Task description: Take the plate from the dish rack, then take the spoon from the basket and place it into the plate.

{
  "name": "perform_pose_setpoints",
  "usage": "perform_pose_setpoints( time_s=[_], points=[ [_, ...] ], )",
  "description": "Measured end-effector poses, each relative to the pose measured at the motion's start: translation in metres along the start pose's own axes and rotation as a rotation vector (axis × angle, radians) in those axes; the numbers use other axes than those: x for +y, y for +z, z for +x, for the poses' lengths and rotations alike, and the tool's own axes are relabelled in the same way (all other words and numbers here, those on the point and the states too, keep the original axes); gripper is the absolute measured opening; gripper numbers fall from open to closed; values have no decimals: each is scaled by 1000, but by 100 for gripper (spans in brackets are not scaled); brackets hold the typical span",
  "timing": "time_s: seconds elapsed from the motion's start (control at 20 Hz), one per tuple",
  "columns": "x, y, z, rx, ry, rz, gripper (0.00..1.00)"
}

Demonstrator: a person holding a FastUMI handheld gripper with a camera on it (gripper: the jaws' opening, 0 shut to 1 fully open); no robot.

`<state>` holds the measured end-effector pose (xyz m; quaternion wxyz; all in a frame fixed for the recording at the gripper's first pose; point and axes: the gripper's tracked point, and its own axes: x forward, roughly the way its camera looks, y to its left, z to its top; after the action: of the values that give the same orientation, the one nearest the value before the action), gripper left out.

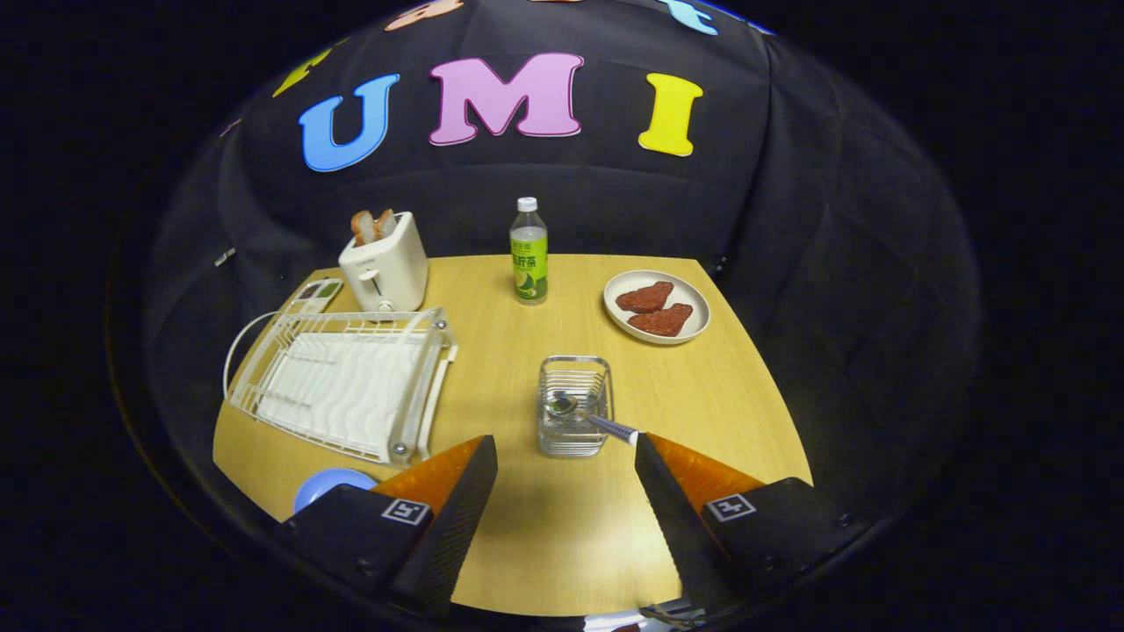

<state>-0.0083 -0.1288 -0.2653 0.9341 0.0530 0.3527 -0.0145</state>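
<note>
Wood-toned surface (702, 412) carries everything. The gripper (566, 465) hangs above it, fingers spread wide and empty. Just ahead of them stands one wire basket (573, 405) holding one metal spoon (590, 416), bowl down inside, handle leaning out toward the right finger. Judgement: light, rigid, slick; take the protruding handle (the bowl is boxed in by wire). One blue plate (329, 485) lies beside the left finger, out of the one dish rack (342, 392). Beyond: one toaster (385, 262), one bottle (529, 253), one white plate of food (656, 306).

High gripper-mounted view over table (702, 412)
</note>
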Motion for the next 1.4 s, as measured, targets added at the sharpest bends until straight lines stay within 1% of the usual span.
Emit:
perform_pose_setpoints(
  time_s=[0.05,0.1,0.15,0.2,0.3,0.35,0.4,0.45,0.5,0.55,0.6,0.7,0.75,0.85,0.9,1.0,1.15,1.3,1.4],
  points=[
    [-8,-1,10,7,-3,-6,90],
    [-15,-6,20,22,-3,-8,86],
    [-19,-9,28,43,0,-3,78],
    [-21,-14,37,63,10,3,77],
    [-24,-21,52,97,22,-3,69],
    [-24,-23,55,109,32,-7,58],
    [-21,-25,58,117,46,-9,52],
    [-20,-26,59,120,51,-17,43],
    [-20,-26,61,115,53,-25,39],
    [-19,-25,61,109,59,-28,28],
    [-13,-24,58,103,82,-22,28],
    [-4,-22,54,96,114,-2,18],
    [-6,-20,54,89,100,5,14],
    [-14,-16,54,74,66,6,11],
    [-15,-13,49,64,63,20,11],
    [-14,-5,37,43,75,50,11],
    [-17,11,16,-7,77,40,11],
    [-10,21,-20,-33,101,53,11],
    [6,28,-53,-65,144,62,11]
  ],
)
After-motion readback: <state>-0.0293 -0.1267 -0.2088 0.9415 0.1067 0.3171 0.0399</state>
